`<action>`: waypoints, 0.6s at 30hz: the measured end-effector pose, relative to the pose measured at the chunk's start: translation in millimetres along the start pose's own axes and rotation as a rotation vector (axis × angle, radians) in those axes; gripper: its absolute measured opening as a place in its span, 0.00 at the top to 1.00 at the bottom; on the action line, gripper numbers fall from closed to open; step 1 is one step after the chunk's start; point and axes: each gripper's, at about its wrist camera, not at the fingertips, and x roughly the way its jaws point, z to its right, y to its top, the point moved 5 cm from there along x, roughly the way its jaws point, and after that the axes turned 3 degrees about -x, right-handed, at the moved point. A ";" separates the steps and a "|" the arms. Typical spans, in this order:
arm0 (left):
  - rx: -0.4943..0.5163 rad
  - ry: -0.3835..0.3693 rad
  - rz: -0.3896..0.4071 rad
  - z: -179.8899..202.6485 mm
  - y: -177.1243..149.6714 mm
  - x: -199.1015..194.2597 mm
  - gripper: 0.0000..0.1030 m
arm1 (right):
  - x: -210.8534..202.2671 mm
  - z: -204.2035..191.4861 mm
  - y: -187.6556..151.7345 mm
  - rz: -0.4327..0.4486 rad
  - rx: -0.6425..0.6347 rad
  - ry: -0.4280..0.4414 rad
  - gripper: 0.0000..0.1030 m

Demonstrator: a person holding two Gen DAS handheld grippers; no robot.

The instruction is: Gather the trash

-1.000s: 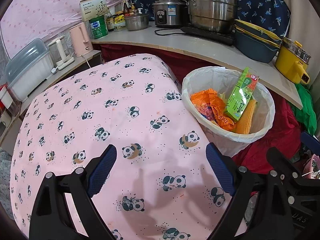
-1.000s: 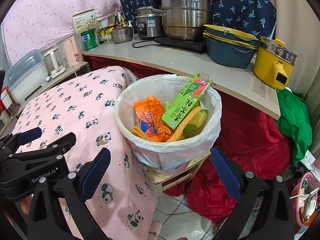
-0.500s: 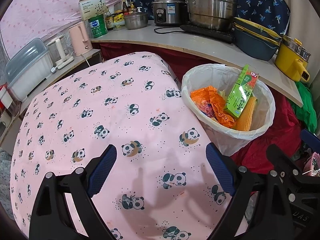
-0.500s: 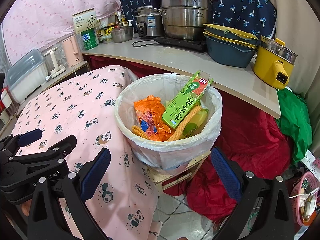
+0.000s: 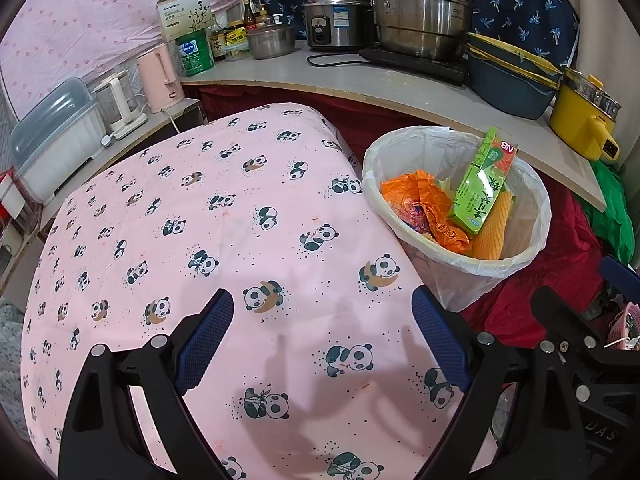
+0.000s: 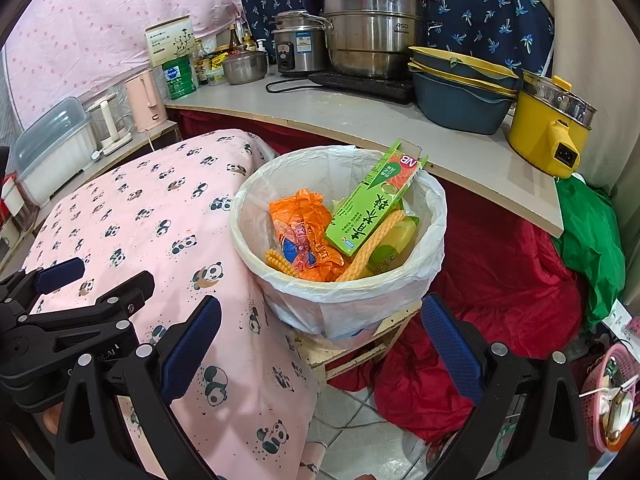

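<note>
Barely any change since a second ago: both views drift slightly, bin sits a touch lower in the left view, nothing picked up or dropped.

Left tongs [image 5: 322,338] wide open, empty, over the panda cloth [image 5: 224,216]. Right tongs [image 6: 320,340] wide open, empty, pointed at the bin's near wall. No loose trash visible on the cloth, so the task looks nearly done; next move is probably the liner.

Bin [image 6: 340,300] stands just beside the cloth's edge, on a low wooden stand [image 6: 360,350], lined with a thin white bag [image 6: 434,216]. Inside: orange wrapper [image 6: 304,220], green carton [image 6: 372,206] leaning out past the rim, corn cob [image 6: 374,246], yellow-green bottle [image 6: 394,244]. All likely light. Wrapper is crinkly and soft, slips easily. Carton is stiff cardboard, best taken at its raised top end. Liner is thin and tear-prone, so pinch the folded-over rim, not the stretched side.

Obstacles: the carton poking up may snag or tip if the bag is lifted, the cloth edge crowds the bin's left side, and a red cloth [image 6: 500,280] is heaped on the right.

Farther back, the desk [image 6: 360,120] carries steel pots [image 6: 372,36], blue basins [image 6: 460,92], a yellow pot [image 6: 548,128], and a pink kettle [image 6: 142,100], well apart from the bin.
</note>
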 end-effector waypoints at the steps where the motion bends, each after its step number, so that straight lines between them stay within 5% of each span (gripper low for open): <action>1: -0.001 0.000 0.000 0.2 0.2 0.1 0.16 | 0.1 0.2 0.4 0.000 0.000 0.000 0.06; 18: 0.006 0.000 0.000 0.8 -2.5 1.3 0.16 | 1.5 0.8 -1.0 -0.002 -0.001 0.000 0.06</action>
